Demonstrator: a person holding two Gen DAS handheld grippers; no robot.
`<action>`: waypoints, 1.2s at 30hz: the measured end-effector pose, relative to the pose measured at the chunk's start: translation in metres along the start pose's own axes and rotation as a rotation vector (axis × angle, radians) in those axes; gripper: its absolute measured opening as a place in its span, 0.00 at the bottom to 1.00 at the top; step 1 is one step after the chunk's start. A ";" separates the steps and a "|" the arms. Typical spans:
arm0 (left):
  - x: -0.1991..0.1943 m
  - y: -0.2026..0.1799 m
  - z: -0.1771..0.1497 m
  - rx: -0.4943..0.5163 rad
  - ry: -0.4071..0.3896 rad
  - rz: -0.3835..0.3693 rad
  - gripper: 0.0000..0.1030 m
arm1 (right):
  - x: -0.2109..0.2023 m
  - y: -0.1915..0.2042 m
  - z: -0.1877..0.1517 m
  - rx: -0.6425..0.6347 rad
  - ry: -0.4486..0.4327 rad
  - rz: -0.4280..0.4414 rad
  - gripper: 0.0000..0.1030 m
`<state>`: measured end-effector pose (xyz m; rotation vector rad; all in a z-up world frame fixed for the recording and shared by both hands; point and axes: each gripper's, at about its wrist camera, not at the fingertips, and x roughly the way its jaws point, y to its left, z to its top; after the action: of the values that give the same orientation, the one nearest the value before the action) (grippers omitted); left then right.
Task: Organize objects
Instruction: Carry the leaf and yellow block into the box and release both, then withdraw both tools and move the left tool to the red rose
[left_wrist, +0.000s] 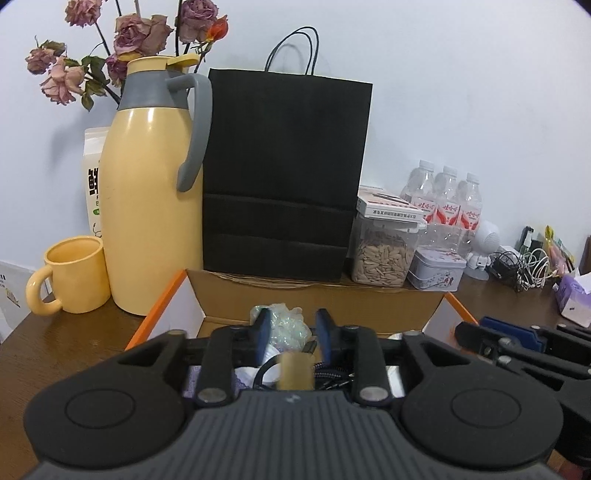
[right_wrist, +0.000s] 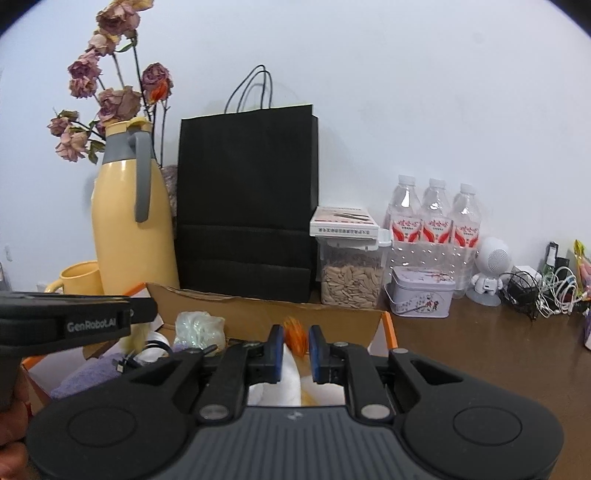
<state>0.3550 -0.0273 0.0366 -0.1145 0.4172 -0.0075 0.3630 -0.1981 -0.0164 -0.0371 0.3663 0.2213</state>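
Note:
An open cardboard box (left_wrist: 332, 302) with orange-edged flaps lies on the brown table, just below both grippers. It holds a crumpled clear bag (left_wrist: 284, 321), dark cables, a purple cloth (right_wrist: 88, 373), a white soft item (right_wrist: 277, 387) and an orange bundle (right_wrist: 295, 334). My left gripper (left_wrist: 294, 330) hangs over the box with its blue pads apart and nothing pressed between them. A blurred tan cylinder (left_wrist: 295, 371) shows just under it. My right gripper (right_wrist: 296, 350) stands over the box's right part, its pads narrowly apart, with the orange bundle seen through the gap.
Behind the box stands a black paper bag (left_wrist: 280, 177). A yellow thermos jug (left_wrist: 147, 221) and yellow mug (left_wrist: 74, 273) are at the left, with dried roses behind. To the right are a seed jar (left_wrist: 384, 254), a tin (left_wrist: 436, 269), water bottles (left_wrist: 447, 199) and tangled cables (left_wrist: 524, 269).

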 end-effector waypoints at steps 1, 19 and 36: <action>0.000 0.001 0.000 -0.007 -0.004 0.008 0.59 | 0.000 -0.001 0.000 0.003 0.004 -0.002 0.30; -0.012 -0.001 0.003 -0.022 -0.061 0.078 1.00 | -0.007 -0.004 0.000 0.015 -0.004 0.014 0.97; -0.117 0.007 -0.012 0.030 -0.137 0.035 1.00 | -0.081 0.019 -0.017 -0.049 -0.060 0.017 0.97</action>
<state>0.2425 -0.0182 0.0719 -0.0780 0.2824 0.0284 0.2792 -0.1976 -0.0028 -0.0754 0.3017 0.2479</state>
